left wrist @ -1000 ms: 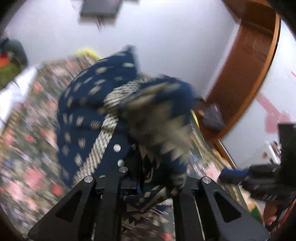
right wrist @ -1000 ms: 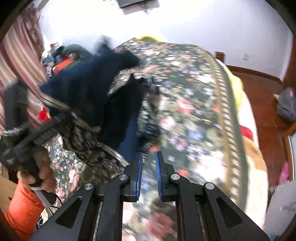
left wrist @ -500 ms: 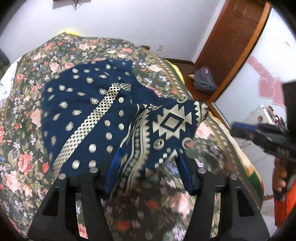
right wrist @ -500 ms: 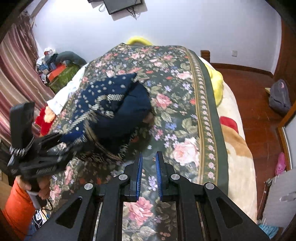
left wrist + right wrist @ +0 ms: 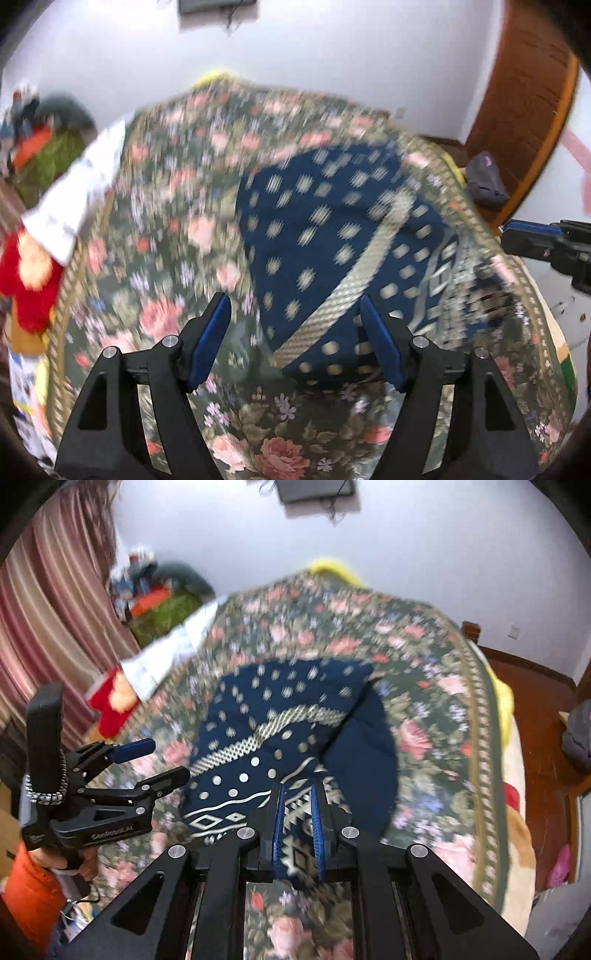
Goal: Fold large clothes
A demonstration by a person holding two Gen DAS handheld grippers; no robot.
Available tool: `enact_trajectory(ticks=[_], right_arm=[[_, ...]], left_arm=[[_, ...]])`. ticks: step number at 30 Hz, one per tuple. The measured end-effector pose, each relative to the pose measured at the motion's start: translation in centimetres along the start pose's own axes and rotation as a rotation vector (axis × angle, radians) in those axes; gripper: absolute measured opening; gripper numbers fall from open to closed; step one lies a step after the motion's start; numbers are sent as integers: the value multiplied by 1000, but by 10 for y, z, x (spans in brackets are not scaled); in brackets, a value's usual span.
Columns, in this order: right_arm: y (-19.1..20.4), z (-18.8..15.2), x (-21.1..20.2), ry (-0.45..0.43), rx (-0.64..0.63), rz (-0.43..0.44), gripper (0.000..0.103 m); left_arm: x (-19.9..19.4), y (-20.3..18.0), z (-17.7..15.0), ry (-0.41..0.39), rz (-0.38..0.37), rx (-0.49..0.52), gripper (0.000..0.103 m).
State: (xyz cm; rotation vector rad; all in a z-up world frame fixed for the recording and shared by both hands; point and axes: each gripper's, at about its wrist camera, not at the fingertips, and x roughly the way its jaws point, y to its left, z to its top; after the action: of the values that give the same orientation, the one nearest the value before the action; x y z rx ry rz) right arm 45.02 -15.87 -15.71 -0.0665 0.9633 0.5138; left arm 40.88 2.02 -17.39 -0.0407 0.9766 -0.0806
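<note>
Navy patterned cloth garment (image 5: 317,236): your opening left gripper (image 5: 295,328) has released it; right gripper (image 5: 297,812) stays clenched beside it, empty.

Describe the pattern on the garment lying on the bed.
Navy garment with pale dots and geometric bands; clearest in the right wrist view.

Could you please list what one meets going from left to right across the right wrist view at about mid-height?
Striped curtain → left gripper, jaws opening, nothing between them → navy patterned garment → floral bedspread → wooden floor.
</note>
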Motion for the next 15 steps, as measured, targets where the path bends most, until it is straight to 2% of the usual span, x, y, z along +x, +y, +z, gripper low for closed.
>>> enact_trajectory(ticks=[2,3,4,5,7,10,11,12,13,14,15], right_arm=[[11,-3,38,70,-43,-61,10],[13,-8,54,89,-61,-120,10],[14,-13,69,105,-89,-196,10],[15,-19,82,112,-115,-236,10],[13,-29,93,96,-136,-258,10],[17,-33,91,80,-167,-318,12],[20,-35,90,77,-188,-366,30],[20,-34,90,68,-205,-423,70],[19,-36,88,39,-231,-507,86],[15,-39,86,19,-253,-509,91],[10,-41,87,38,-242,-471,91]], left_arm=[[14,9,-9,19,-57,-49,75],[17,12,-12,15,-75,-69,80],[21,15,-13,14,-96,-84,82],[25,16,-13,21,-117,-88,84],[35,19,-15,43,-165,-112,84],[41,19,-21,42,-167,-128,93],[41,19,-22,34,-168,-121,93],[41,20,-22,31,-171,-122,93],[41,22,-24,30,-176,-131,93],[41,23,-25,30,-181,-140,93],[41,25,-26,34,-190,-147,93]])
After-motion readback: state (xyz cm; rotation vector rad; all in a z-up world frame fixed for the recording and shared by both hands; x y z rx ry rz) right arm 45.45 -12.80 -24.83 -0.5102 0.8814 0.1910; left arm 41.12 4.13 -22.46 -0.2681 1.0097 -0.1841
